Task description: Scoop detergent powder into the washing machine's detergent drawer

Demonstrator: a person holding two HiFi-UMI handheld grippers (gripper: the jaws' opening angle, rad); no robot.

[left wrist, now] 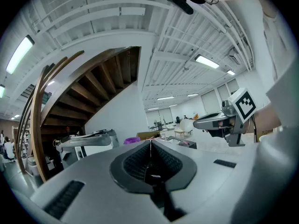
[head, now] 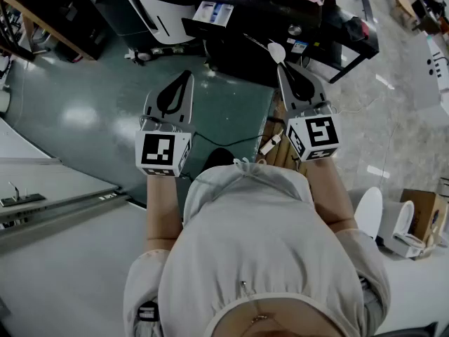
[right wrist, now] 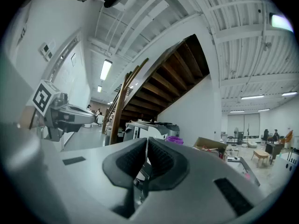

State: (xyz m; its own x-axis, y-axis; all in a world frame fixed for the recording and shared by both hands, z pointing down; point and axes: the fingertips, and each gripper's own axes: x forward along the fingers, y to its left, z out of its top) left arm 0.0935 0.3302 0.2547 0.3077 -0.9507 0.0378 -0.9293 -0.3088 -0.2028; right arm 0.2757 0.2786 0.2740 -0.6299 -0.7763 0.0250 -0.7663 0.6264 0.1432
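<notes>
Both hover above the floor [head: 231,118], apparently in transit: left gripper [head: 184,76] closed and empty, right gripper [head: 282,64] pinching the white scoop [head: 276,51] bowl-forward, ready to dip

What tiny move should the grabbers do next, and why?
Probably ease the right gripper forward and down toward the dark table. It is shut on a white scoop and hangs in the air over the floor, short of the table. The left gripper is shut on nothing.
</notes>
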